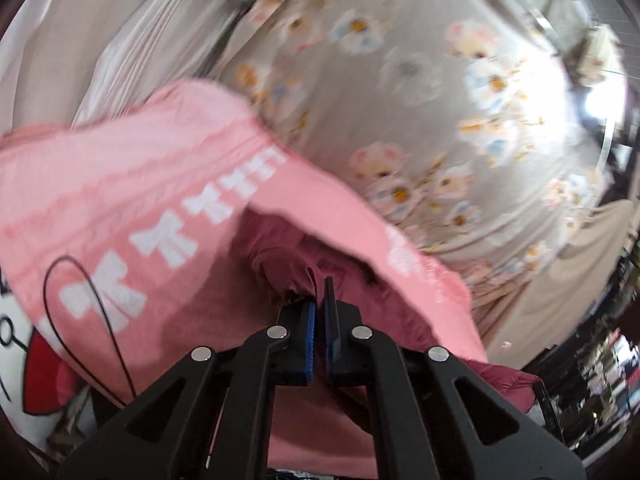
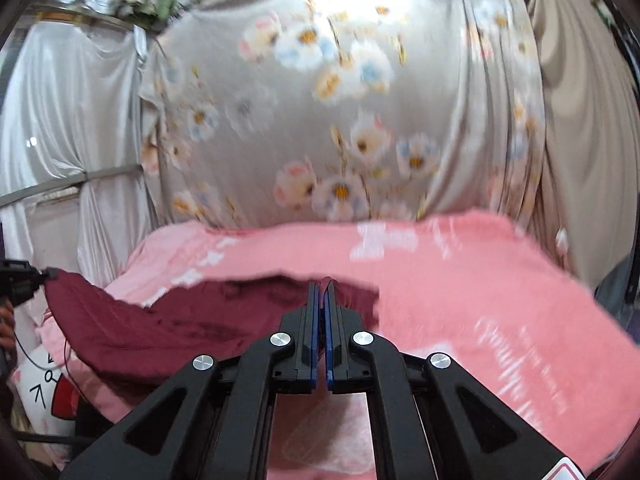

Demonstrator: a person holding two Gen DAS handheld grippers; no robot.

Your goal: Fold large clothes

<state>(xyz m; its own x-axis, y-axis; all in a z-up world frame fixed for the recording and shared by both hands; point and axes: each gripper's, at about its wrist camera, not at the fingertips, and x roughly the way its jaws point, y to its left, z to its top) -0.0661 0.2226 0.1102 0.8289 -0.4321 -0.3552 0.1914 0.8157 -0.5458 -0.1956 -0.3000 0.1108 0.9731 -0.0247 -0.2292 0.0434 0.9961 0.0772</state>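
Your left hand-held gripper (image 1: 320, 300) pointed slightly downward, pinching the maroon garment (image 1: 280, 256). Your right hand-held gripper (image 2: 321, 300) did likewise, pinching its edge. Garment (image 2: 180, 320) hung between them over the pink blanket (image 2: 480, 300).

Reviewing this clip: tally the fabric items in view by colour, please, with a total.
Dark red garment, pinched by both grippers: 1
Pink blanket with white print: 1
Grey floral sheet: 1
Plain white drape: 1
Beige drape: 1
Total: 5
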